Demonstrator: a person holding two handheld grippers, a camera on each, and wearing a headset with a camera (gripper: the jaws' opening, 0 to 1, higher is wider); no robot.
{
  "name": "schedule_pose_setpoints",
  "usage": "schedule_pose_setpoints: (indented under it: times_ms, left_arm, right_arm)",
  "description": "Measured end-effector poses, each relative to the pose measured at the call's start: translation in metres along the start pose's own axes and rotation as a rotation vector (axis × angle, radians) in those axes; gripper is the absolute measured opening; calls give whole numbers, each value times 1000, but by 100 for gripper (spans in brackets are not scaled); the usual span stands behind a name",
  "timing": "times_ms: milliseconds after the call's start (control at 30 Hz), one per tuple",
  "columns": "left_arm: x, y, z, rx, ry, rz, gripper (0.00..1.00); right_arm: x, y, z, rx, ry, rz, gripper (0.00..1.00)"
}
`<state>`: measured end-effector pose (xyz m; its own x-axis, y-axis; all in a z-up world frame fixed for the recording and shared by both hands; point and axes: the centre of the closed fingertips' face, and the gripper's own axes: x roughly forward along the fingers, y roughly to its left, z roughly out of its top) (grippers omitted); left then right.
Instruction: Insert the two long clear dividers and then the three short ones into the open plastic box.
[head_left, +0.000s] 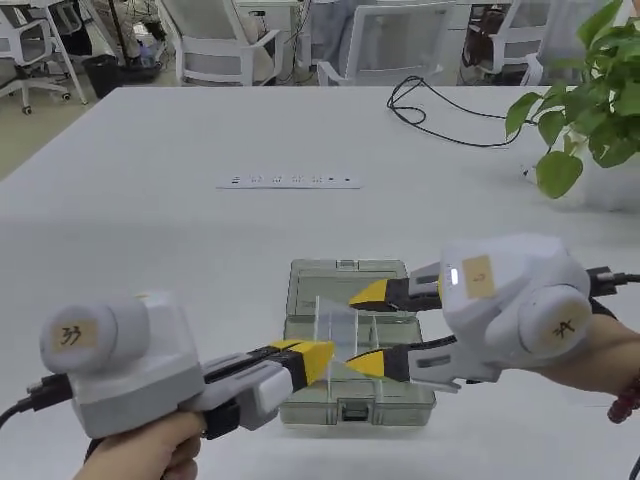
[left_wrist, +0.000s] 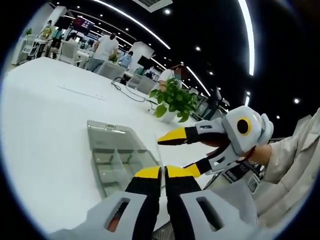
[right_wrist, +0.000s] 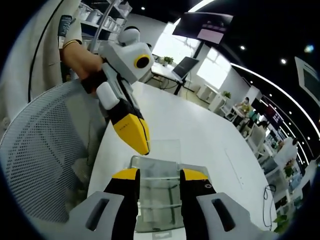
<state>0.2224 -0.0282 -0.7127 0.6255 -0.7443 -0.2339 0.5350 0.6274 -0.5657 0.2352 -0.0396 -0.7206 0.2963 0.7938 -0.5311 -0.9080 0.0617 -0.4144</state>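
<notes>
Left gripper (head_left: 320, 358) pinches a clear divider (right_wrist: 166, 149) above the box (head_left: 395, 405) — jaws almost together. Right gripper (head_left: 352, 330) stands spread wide, gripping nothing.

Wide white desk (head_left: 150, 230) with a recessed socket strip (head_left: 290, 182), a loose black cable (head_left: 440, 110) and a potted green plant (head_left: 590, 110) at its far right. White office chairs (head_left: 385, 40) stand behind it. Long light strips (left_wrist: 247, 30) cross the dark ceiling.
</notes>
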Motion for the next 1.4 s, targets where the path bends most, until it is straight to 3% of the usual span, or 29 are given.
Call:
schedule_pose_setpoints:
  times_ms: [200, 333, 500, 600, 700, 767, 933, 1033, 1167, 1400]
  left_arm:
    - [-1, 2, 2, -48, 0, 18, 0]
    - [0, 2, 2, -38, 8, 33, 0]
    - [1, 2, 3, -94, 20, 38, 0]
    - [2, 1, 2, -90, 28, 44, 0]
    - [0, 7, -2, -27, 63, 74, 0]
    - [-3, 12, -3, 52, 91, 100, 0]
    - [-6, 14, -5, 141, 121, 102, 0]
    - [-10, 18, -8, 224, 150, 103, 0]
    - [-12, 15, -14, 338, 188, 81, 0]
    - [-13, 4, -26, 433, 252, 10, 0]
  right_arm:
    - [1, -1, 2, 1, -1, -12, 33]
    - [1, -2, 2, 5, 3, -20, 33]
    - [-1, -3, 1, 18, 4, -32, 33]
    - [-1, -3, 1, 25, 4, -34, 33]
    - [-1, -1, 1, 49, 2, -25, 33]
    - [-1, 2, 3, 65, -7, -10, 33]
    - [-1, 4, 6, 117, -29, 4, 33]
    - [-3, 3, 10, 168, -54, 19, 33]
    - [-6, 4, 14, 214, -84, 55, 33]
    - [-8, 16, 13, 229, -84, 145, 29]
